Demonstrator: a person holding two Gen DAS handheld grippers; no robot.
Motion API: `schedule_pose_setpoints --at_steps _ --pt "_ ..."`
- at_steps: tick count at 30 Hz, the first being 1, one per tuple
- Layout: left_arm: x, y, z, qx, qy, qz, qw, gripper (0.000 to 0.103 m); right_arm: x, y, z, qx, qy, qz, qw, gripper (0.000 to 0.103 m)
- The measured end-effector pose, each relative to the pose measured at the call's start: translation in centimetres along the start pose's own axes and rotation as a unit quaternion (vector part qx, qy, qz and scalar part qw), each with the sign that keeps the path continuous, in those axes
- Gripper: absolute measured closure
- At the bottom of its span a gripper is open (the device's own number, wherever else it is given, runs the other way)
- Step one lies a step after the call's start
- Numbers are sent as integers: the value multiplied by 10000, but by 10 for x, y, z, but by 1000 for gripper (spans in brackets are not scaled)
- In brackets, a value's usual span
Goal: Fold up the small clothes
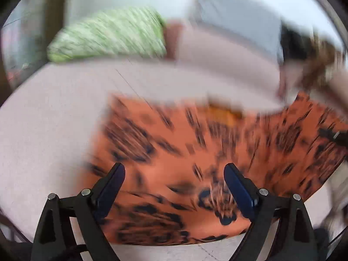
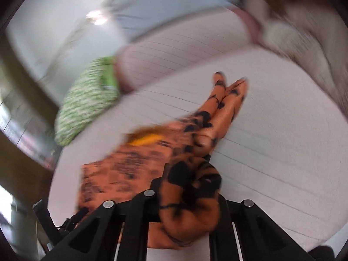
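Note:
An orange garment with black markings [image 1: 195,152] lies on a pale pink bed sheet [image 1: 43,119]. My left gripper [image 1: 174,174] is open just above its near part, with nothing between the fingers. In the right wrist view my right gripper [image 2: 187,180] is shut on a bunched fold of the orange garment [image 2: 189,195], which drapes over the fingers and hides them. A sleeve or leg of it [image 2: 226,100] stretches away across the sheet. Both views are motion-blurred.
A green and white patterned pillow [image 1: 108,34] lies at the far left of the bed and shows in the right wrist view [image 2: 87,100] too. A pink bolster [image 2: 184,50] lies along the back. A fluffy white and brown thing [image 2: 293,21] sits at the far right.

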State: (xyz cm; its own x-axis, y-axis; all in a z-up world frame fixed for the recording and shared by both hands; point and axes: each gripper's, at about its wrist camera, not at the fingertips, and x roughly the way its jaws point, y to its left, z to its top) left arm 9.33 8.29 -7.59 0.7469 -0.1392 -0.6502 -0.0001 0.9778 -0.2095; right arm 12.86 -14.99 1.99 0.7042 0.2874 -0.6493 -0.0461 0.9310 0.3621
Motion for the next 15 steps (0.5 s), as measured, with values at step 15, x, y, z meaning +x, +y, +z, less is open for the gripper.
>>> schedule_pose_setpoints --at_steps 15 --pt "-79 182 -23 -2770 -915 641 9544 10 140 216 -101 -1565 1671 320 9729 90"
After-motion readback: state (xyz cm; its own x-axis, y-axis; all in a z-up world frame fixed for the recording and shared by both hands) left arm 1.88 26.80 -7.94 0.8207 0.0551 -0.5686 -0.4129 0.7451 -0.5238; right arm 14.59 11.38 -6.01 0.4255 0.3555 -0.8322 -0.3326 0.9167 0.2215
